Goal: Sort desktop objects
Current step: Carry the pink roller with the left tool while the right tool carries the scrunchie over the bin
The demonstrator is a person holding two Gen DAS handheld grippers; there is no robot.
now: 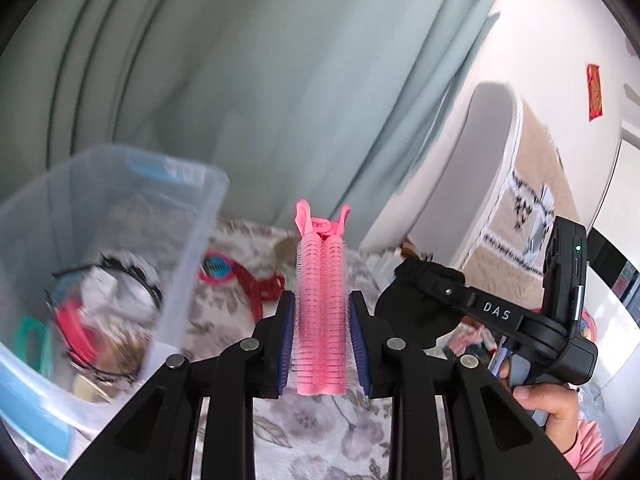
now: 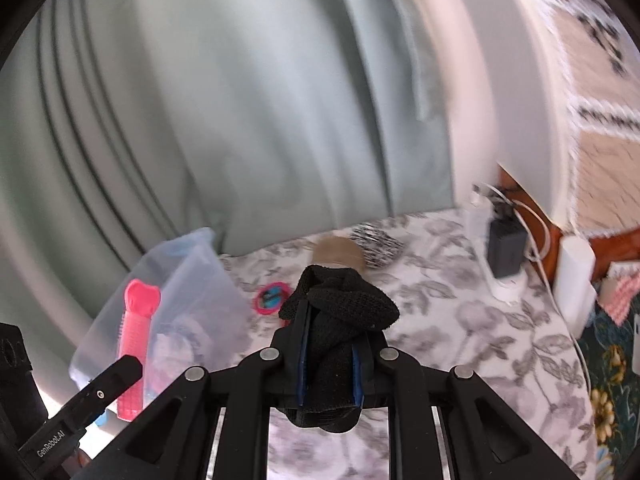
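Your left tongs (image 1: 322,344) pinch a pink bristly double-roll hair clip (image 1: 320,312) between the blue pads, clip end pointing away, held up off the floral-print surface (image 1: 320,432). Your right tongs (image 2: 328,356) are pressed onto a black knitted fabric band (image 2: 340,308), bunched and flopping over the tips. The clear plastic storage bin (image 1: 188,240), already holding mixed hair items, sits to the left, near the clip. A pink round comb-mirror (image 2: 272,298) lies loose past the bin; a black charger with white cable (image 2: 506,248) stands well right. Risks: the soft bristles give, so the clip may slide out; the floppy band may snag the bin rim; both tongs crowding the bin could collide.
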